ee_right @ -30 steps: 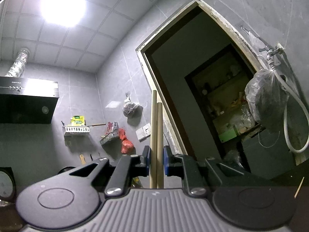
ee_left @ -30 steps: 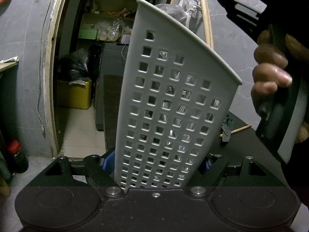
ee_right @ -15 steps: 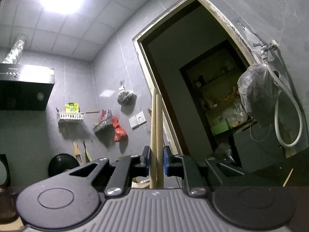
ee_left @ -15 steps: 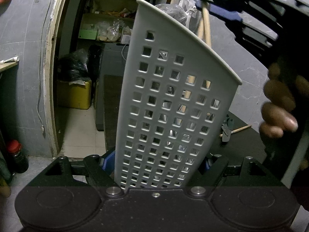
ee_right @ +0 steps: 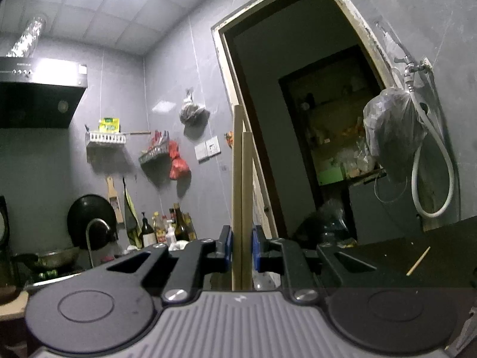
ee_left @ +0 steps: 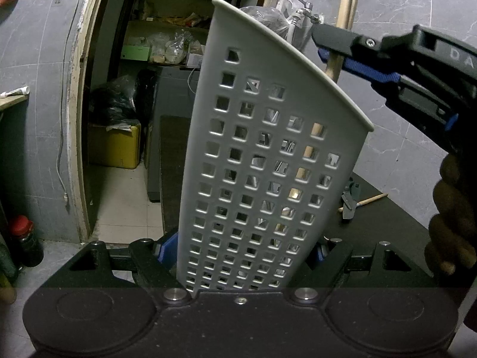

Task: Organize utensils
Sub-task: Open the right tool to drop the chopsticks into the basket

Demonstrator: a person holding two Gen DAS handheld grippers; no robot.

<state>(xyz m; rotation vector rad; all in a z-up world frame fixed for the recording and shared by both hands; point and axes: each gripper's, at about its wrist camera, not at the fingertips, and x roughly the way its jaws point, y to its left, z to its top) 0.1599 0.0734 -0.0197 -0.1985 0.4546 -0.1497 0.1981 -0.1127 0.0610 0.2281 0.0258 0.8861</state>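
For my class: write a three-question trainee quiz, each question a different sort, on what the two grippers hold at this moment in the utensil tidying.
1. True or false: the left gripper grips the white perforated plastic utensil holder.
2. The right gripper holds: A) a metal spoon; B) a pair of pale wooden chopsticks; C) nothing.
3. Fill in: the chopsticks' lower ends are ____ the holder.

Key: 1 true; 2 B; 3 inside, seen through its holes.
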